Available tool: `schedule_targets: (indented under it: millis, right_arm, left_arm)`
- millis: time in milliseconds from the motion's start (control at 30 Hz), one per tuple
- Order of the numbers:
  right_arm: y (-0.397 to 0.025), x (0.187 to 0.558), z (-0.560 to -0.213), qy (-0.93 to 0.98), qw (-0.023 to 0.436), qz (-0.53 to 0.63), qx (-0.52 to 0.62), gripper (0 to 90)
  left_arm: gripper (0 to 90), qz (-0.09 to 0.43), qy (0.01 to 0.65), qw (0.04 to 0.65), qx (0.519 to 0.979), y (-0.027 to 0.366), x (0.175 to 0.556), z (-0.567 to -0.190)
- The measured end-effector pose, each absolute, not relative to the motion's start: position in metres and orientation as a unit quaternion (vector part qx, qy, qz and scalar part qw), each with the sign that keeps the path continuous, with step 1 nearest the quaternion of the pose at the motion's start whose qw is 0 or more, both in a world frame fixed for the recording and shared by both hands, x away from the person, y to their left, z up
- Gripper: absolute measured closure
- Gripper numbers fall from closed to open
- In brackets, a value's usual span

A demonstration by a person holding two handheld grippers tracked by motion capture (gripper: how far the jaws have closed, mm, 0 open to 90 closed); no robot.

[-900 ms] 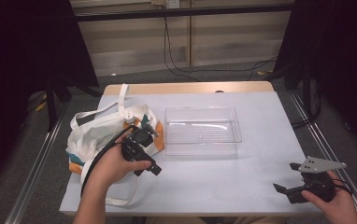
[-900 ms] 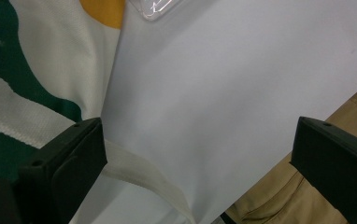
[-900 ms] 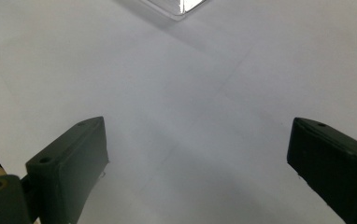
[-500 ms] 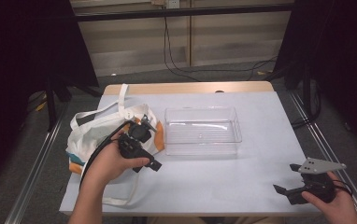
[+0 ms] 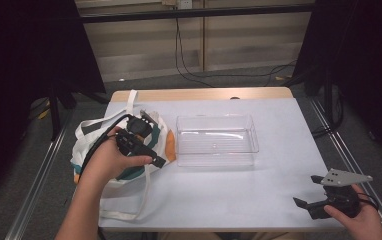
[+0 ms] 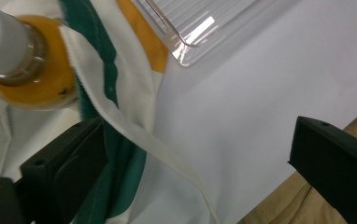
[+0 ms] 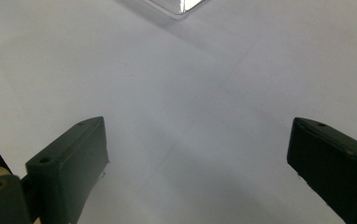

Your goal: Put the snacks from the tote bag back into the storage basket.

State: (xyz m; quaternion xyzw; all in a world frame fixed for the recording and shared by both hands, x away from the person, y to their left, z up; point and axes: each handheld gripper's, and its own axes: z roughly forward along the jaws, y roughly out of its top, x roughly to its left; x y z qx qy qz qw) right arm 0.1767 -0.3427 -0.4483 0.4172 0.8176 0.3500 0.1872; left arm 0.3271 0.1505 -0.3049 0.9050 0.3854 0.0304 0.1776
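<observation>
A white tote bag point(image 5: 91, 145) with green and orange print lies at the table's left. My left gripper point(image 5: 154, 141) hovers over the bag's right side, jaws wide open. In the left gripper view point(image 6: 200, 154) a white bag strap point(image 6: 167, 154) runs between the jaws and is not clamped. A bottle of orange liquid point(image 6: 32, 79) with a white cap shows in the bag's mouth. A clear plastic tray point(image 5: 216, 140) stands empty at the table's middle, its corner point(image 6: 190, 28) just beyond the bag. My right gripper point(image 5: 308, 191) rests open at the front right corner, over bare table point(image 7: 197, 154).
The white table point(image 5: 229, 195) is bare in front of the tray and to its right. Its front edge lies close to my right hand. Metal rails point(image 5: 44, 170) run along both sides, and cables point(image 5: 204, 70) lie on the floor behind.
My left gripper has shifted a little away from the front edge, farther over the bag. The right gripper has stayed where it was.
</observation>
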Motion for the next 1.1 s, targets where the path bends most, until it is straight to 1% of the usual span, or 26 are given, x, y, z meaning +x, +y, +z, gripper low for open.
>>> schedule_targets:
  millis: [100,333,467,633,767,867,900,967,1000,1033,1100]
  right_arm:
    - [-0.344,0.176,-0.448,0.817,0.187,0.35,0.419,5.0]
    - [-0.344,0.176,-0.448,0.817,0.186,0.352,0.417,5.0]
    - [-0.343,0.177,-0.448,0.817,0.187,0.352,0.416,5.0]
    - [-0.344,0.177,-0.447,0.816,0.188,0.355,0.416,5.0]
    - [-0.344,0.177,-0.448,0.816,0.19,0.352,0.417,5.0]
    - [-0.344,0.176,-0.448,0.817,0.186,0.353,0.416,5.0]
    - [-0.344,0.176,-0.448,0.817,0.186,0.353,0.416,5.0]
    - [-0.344,0.176,-0.448,0.817,0.185,0.353,0.417,5.0]
    - [-0.344,0.177,-0.448,0.818,0.185,0.352,0.416,5.0]
    - [-0.344,0.177,-0.449,0.819,0.184,0.352,0.414,5.0]
    - [-0.344,0.177,-0.449,0.819,0.185,0.351,0.414,5.0]
  left_arm:
    - [7.6,0.047,0.402,0.174,0.898,0.154,0.336,-0.297]
    - [12.8,0.063,0.419,0.168,0.89,0.158,0.347,-0.294]
    - [16.5,0.06,0.426,0.166,0.888,0.16,0.354,-0.294]
    - [20.2,0.068,0.45,0.157,0.877,0.165,0.364,-0.296]
    - [23.4,0.069,0.455,0.164,0.872,0.168,0.371,-0.296]
    - [27.5,0.06,0.465,0.167,0.867,0.17,0.375,-0.296]
    - [27.5,0.062,0.466,0.165,0.867,0.171,0.377,-0.297]
    - [31.1,0.06,0.471,0.16,0.866,0.174,0.381,-0.297]
    - [31.1,0.05,0.476,0.162,0.863,0.175,0.383,-0.298]
    - [34.8,0.042,0.482,0.149,0.862,0.176,0.386,-0.298]
    - [35.0,0.044,0.48,0.142,0.864,0.176,0.388,-0.298]
